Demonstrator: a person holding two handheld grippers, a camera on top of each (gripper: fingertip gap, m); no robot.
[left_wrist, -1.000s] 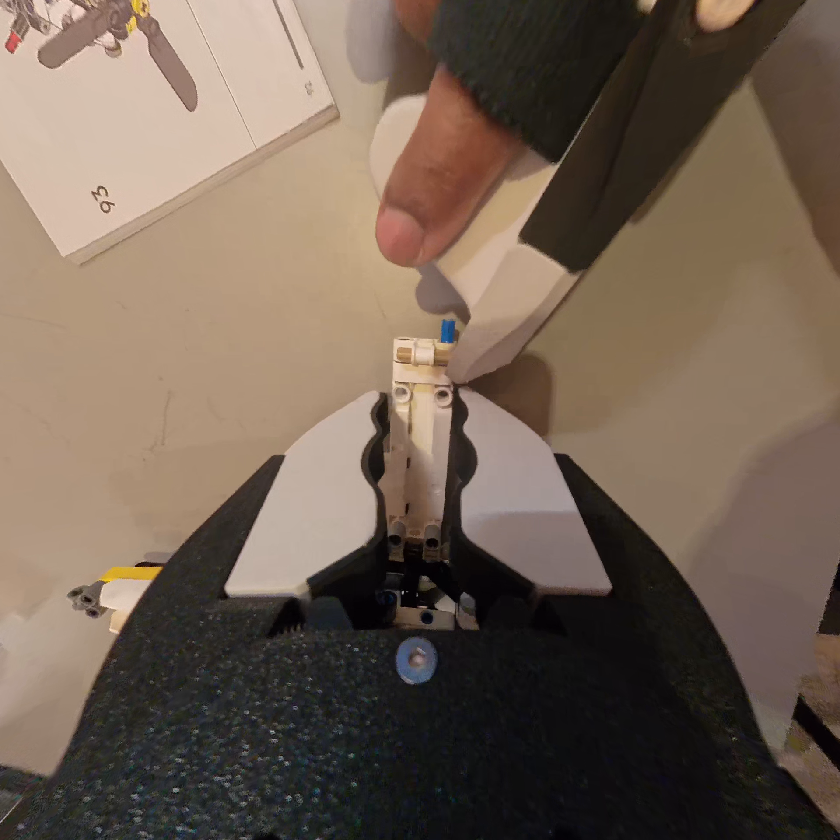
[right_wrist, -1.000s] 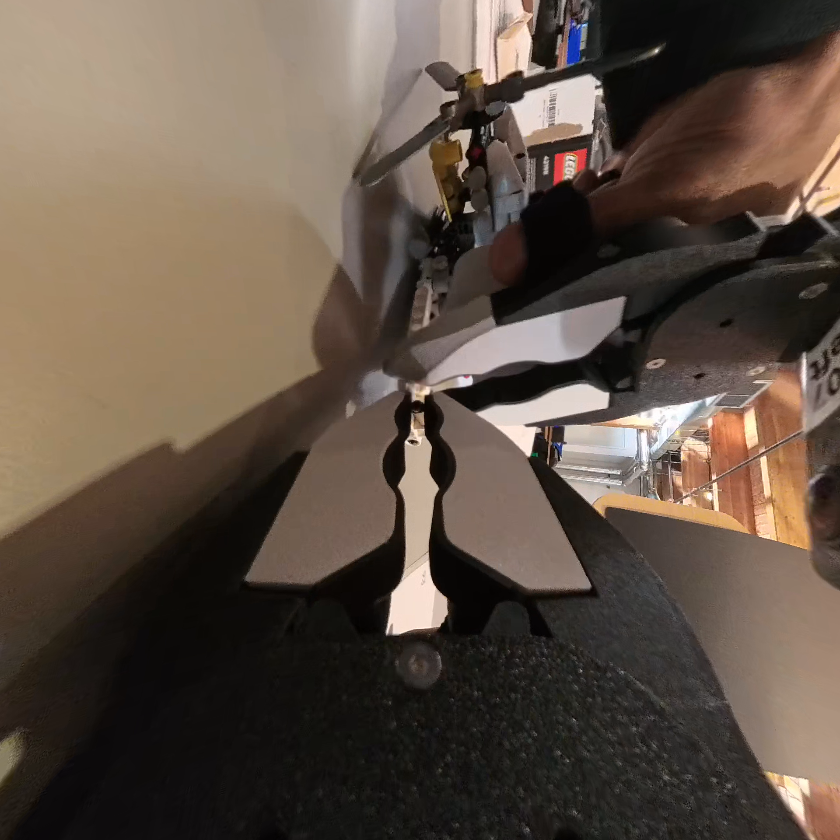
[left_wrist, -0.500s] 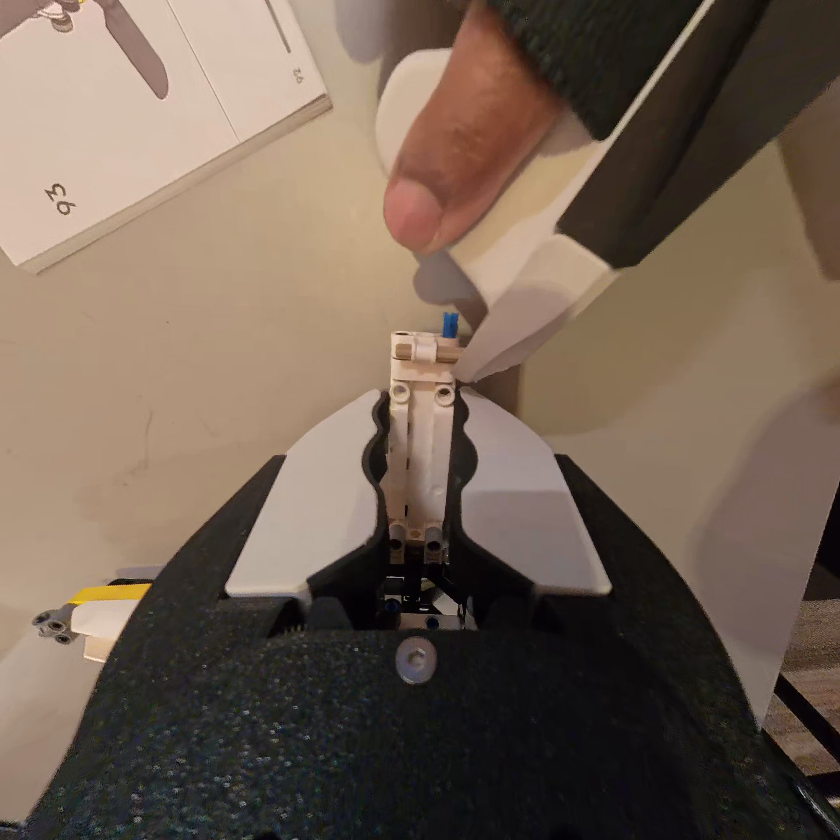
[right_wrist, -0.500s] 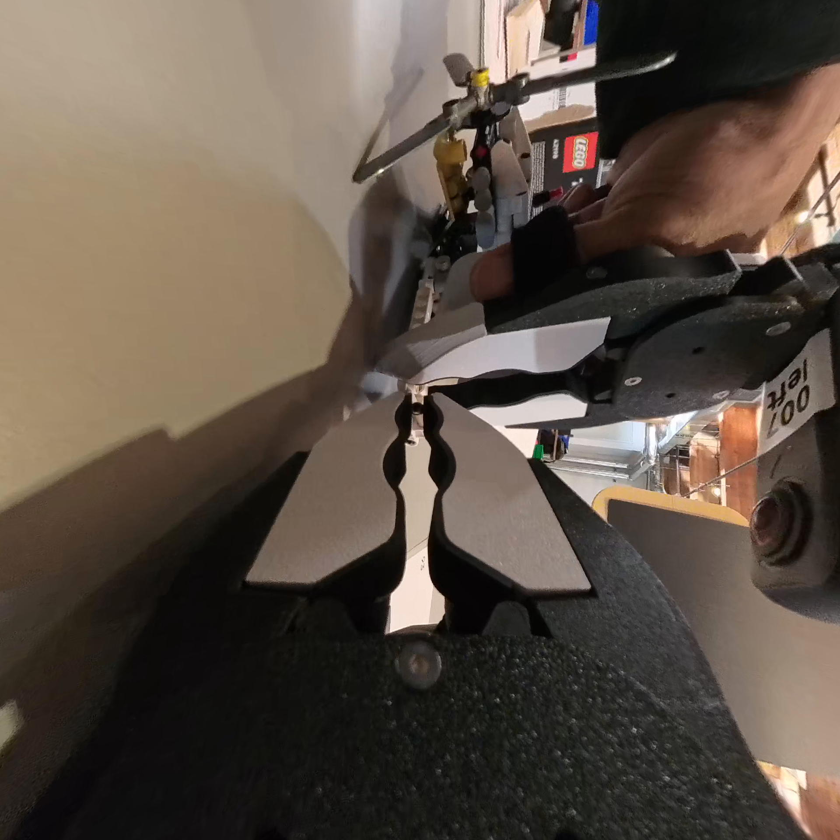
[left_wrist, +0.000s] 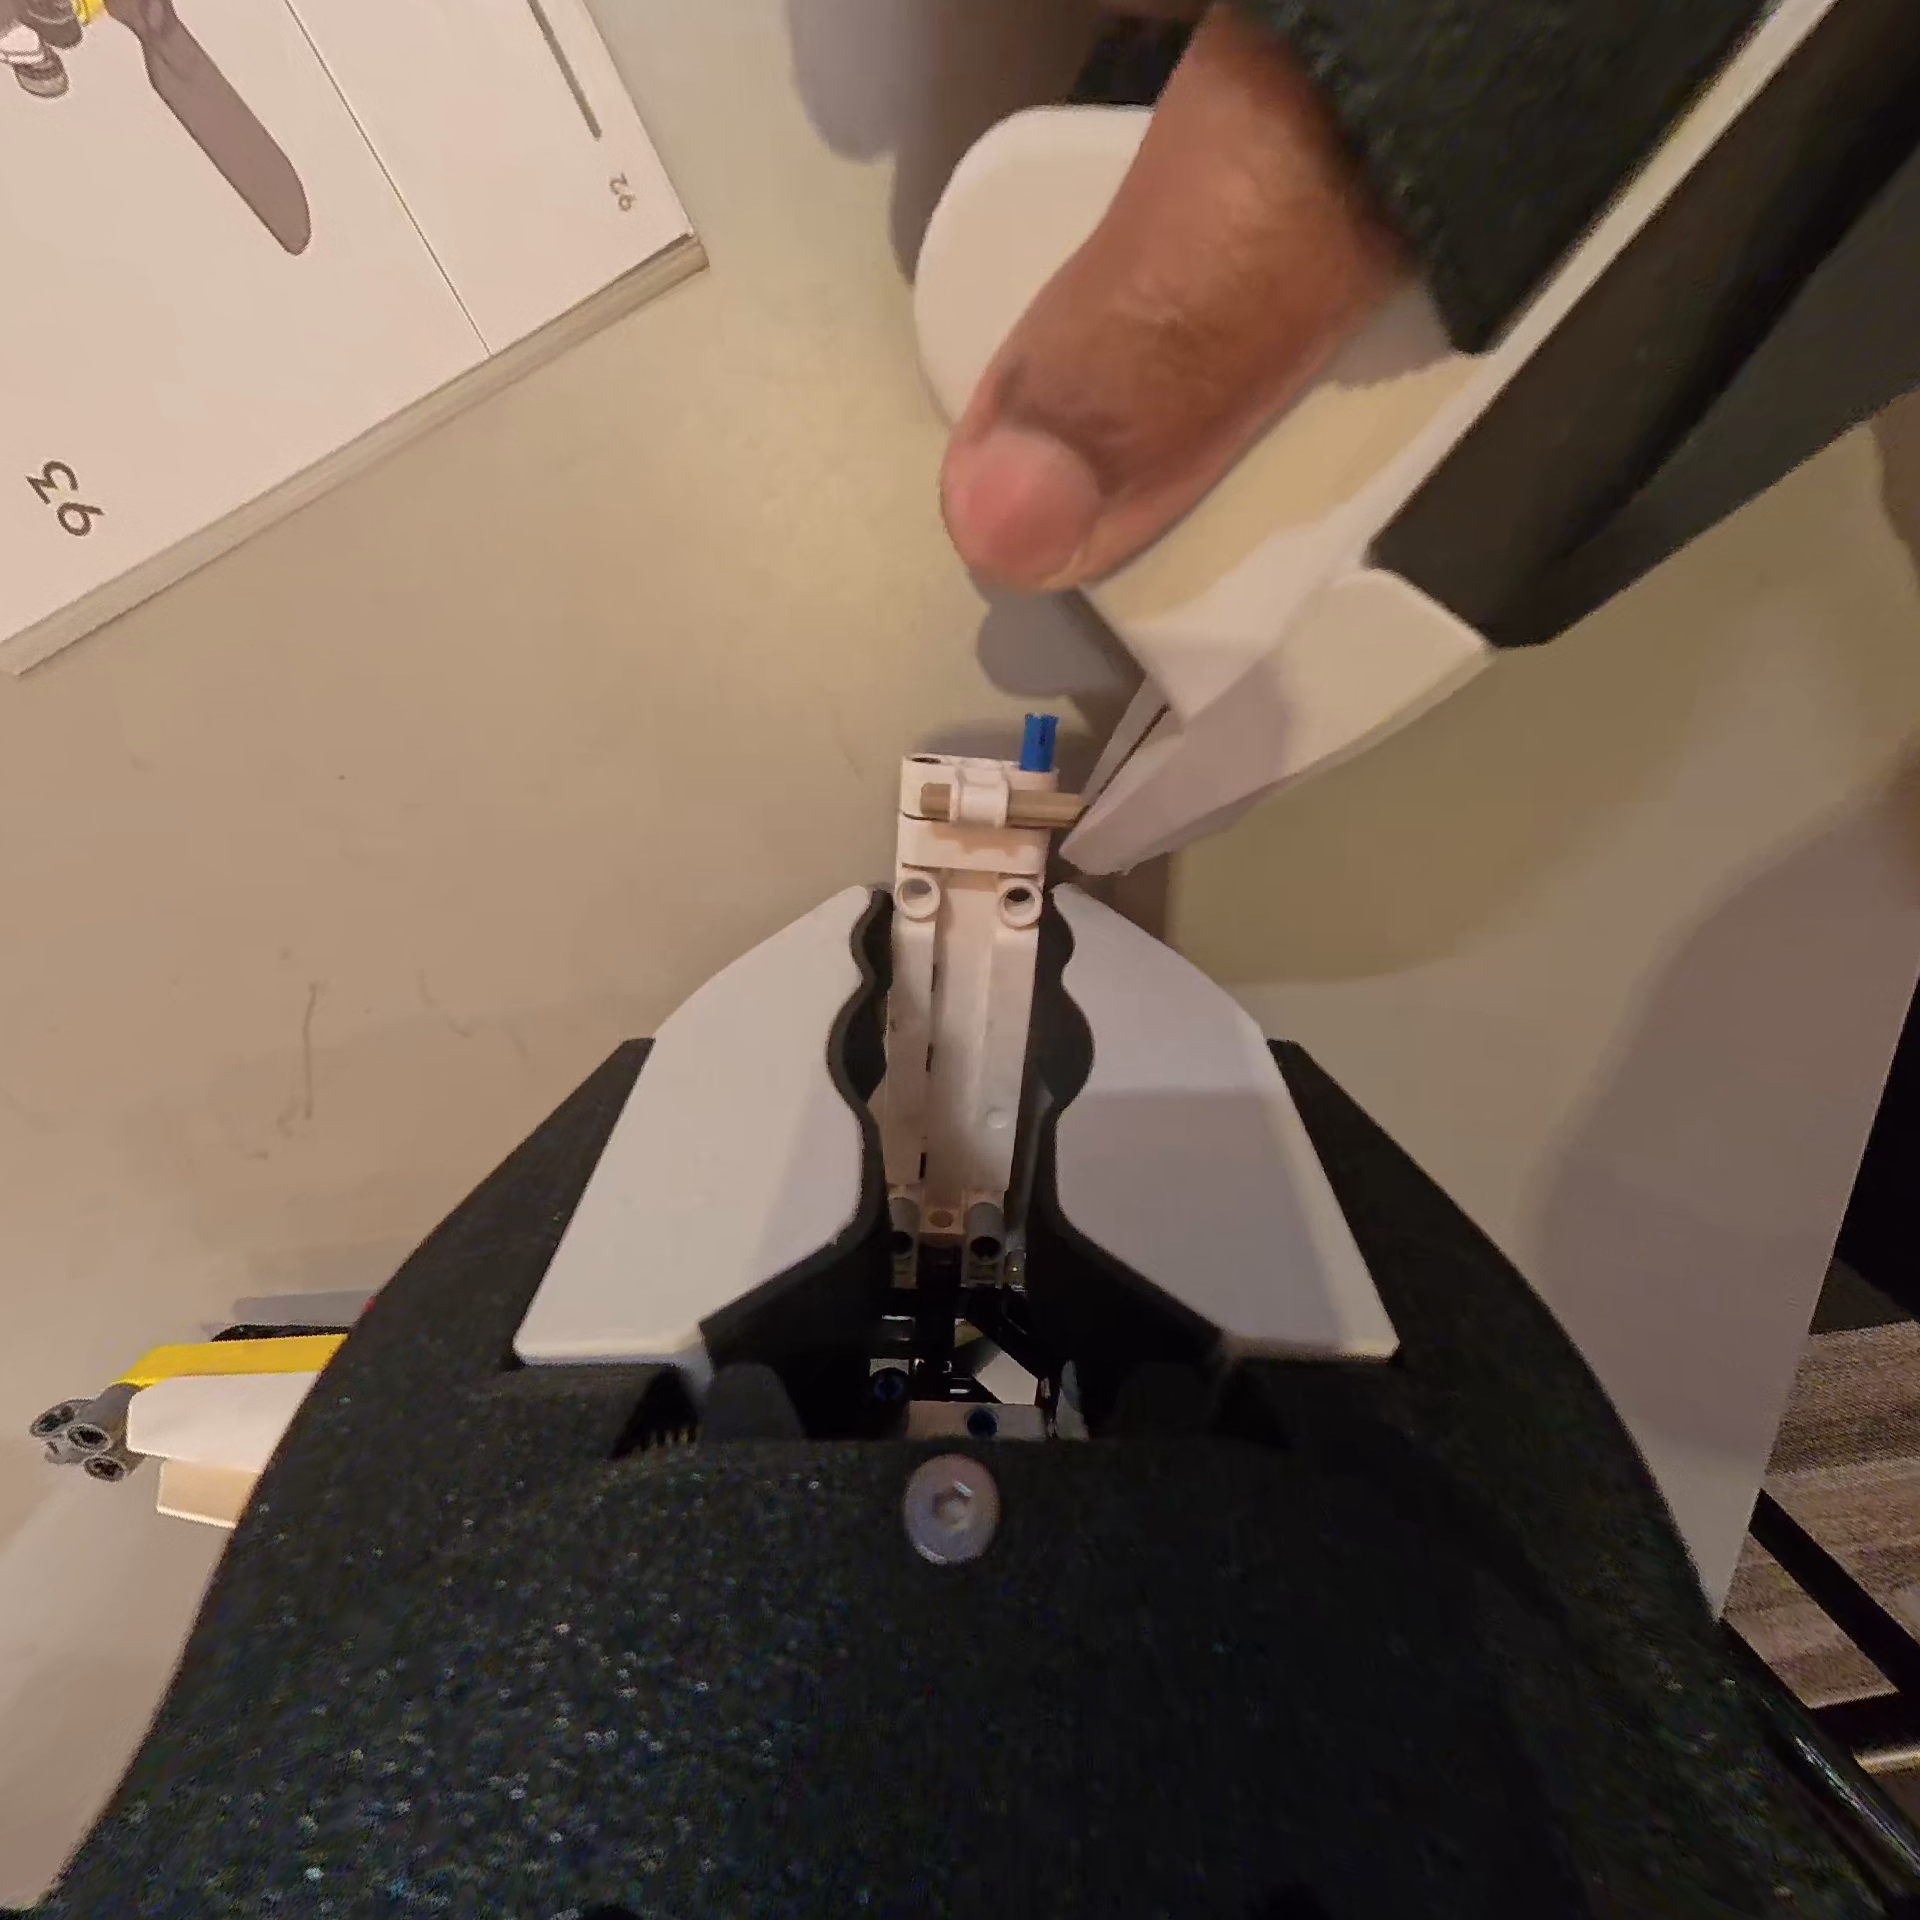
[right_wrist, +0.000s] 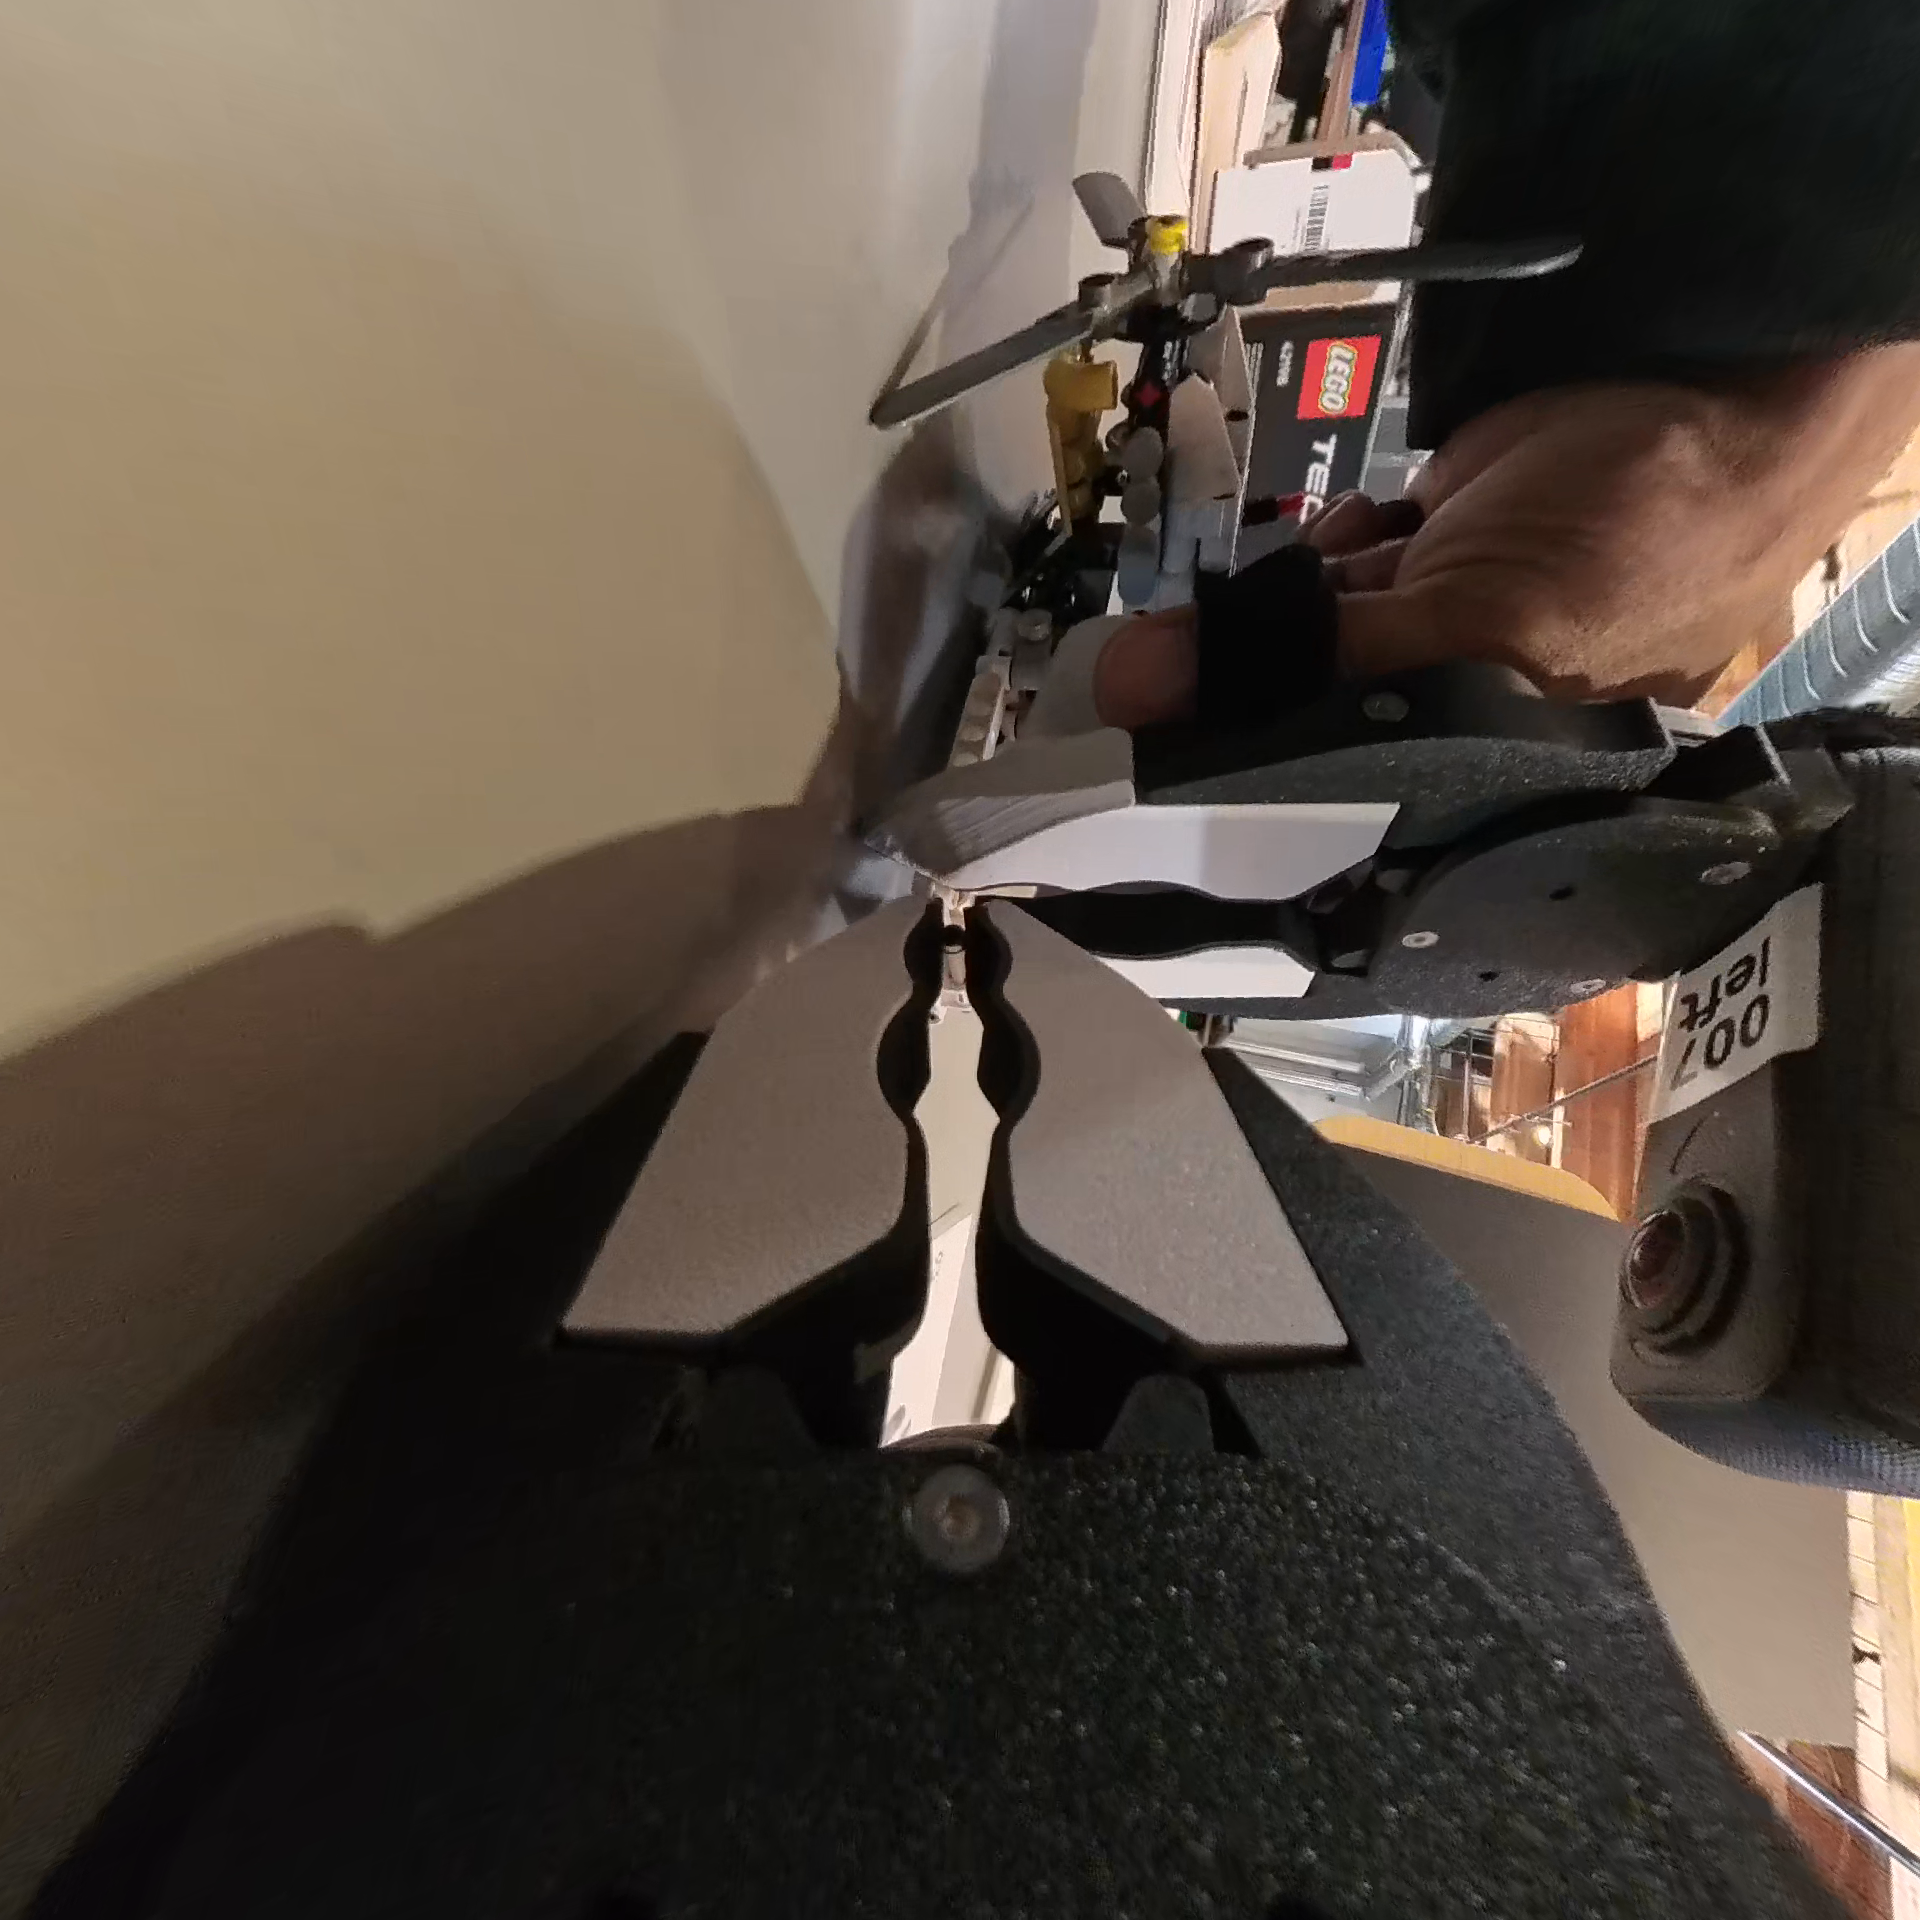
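The left gripper is clenched on a white brick assembly, both pads pressing its sides; the assembly stands out past the fingertips over the beige table. At its far end sit a tan pin and a blue pin. The right gripper is nearly closed, its tips pinching the tan pin's right end. A thumb rests on the right gripper. An open booklet lies far left.
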